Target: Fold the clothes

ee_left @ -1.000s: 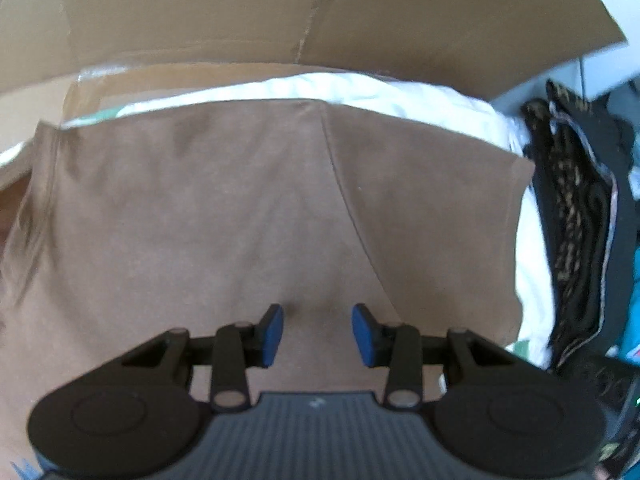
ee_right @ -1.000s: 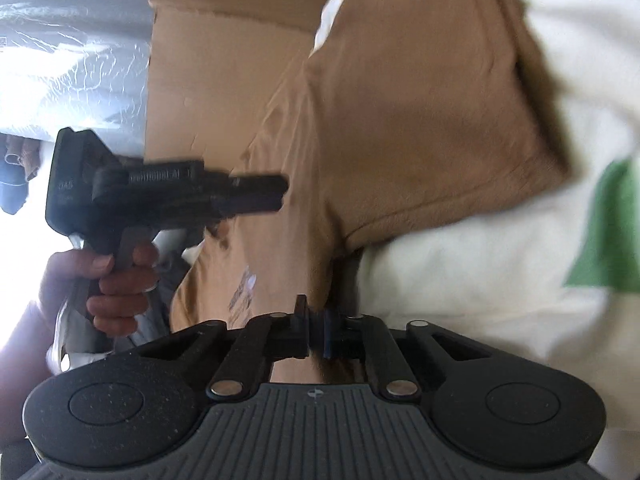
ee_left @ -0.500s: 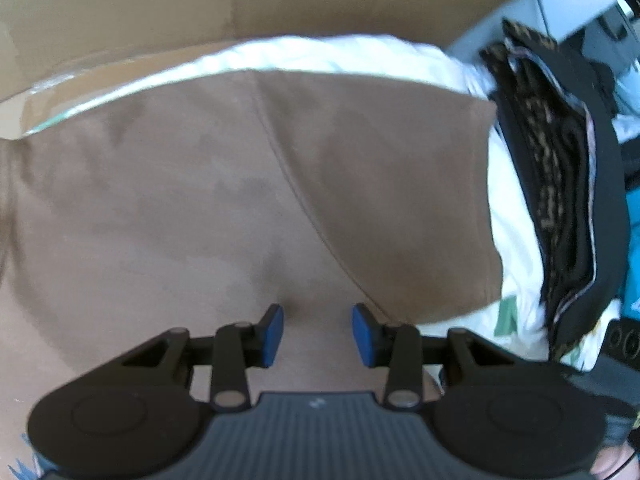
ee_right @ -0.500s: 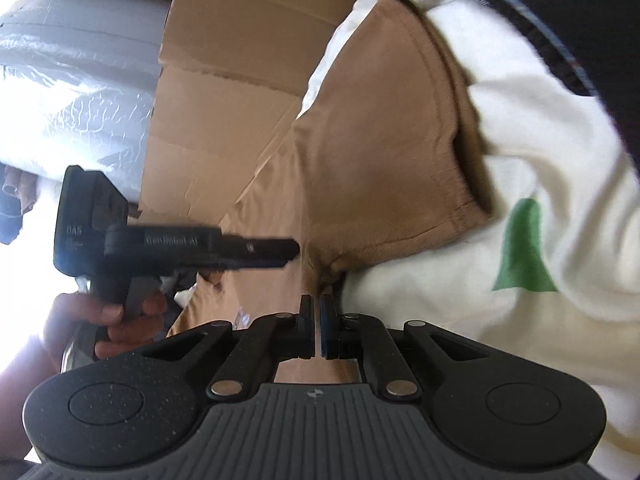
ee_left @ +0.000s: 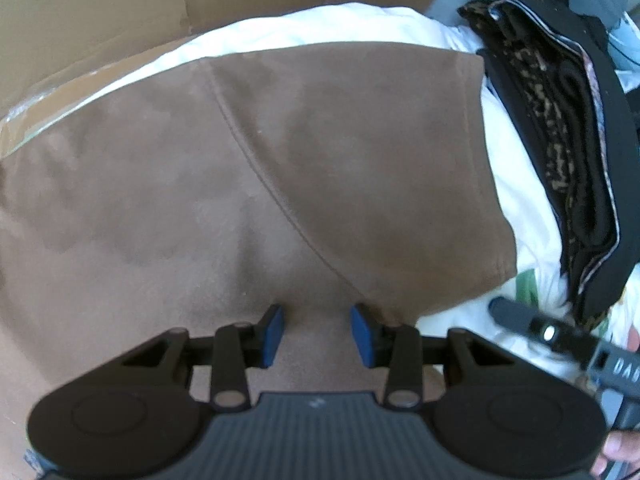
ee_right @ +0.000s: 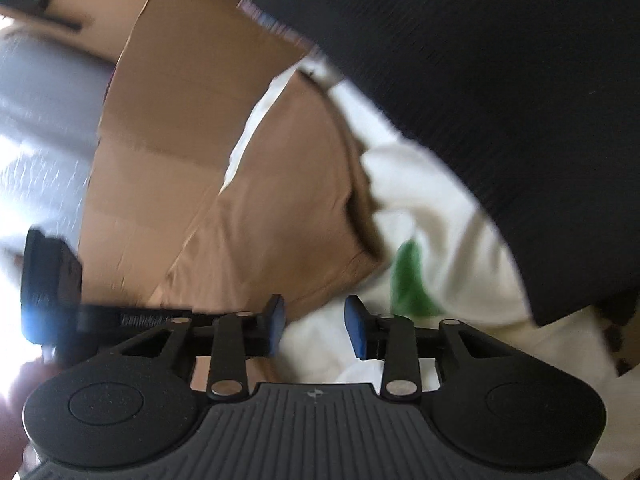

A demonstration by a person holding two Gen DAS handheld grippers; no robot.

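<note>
The left gripper [ee_left: 318, 332] hangs low over a brown shirt [ee_left: 248, 184], its blue pads spread wide with nothing between them; the cloth fills the view straight ahead of it and passes under its fingers. A seam runs across the shirt from ahead-left down toward the right finger. Beyond the shirt, a white garment [ee_left: 320, 28] lies under it, and behind that rises a cardboard box [ee_left: 120, 8]. To the right of this gripper sits a folded stack of dark clothes [ee_left: 580, 140], and at its lower right the other tool shows, blurred, with fingertips of a hand [ee_left: 618, 454] on it. The right gripper [ee_right: 314, 330] is likewise open and empty, its fingers apart above the white garment [ee_right: 440, 232], which bears a green mark just ahead and right. Ahead and left of it lies the brown shirt [ee_right: 288, 208], its sleeve edge resting on the white cloth, with the cardboard [ee_right: 168, 120] further left. A dark garment [ee_right: 500, 100] covers the upper right. The frame is blurred.
</note>
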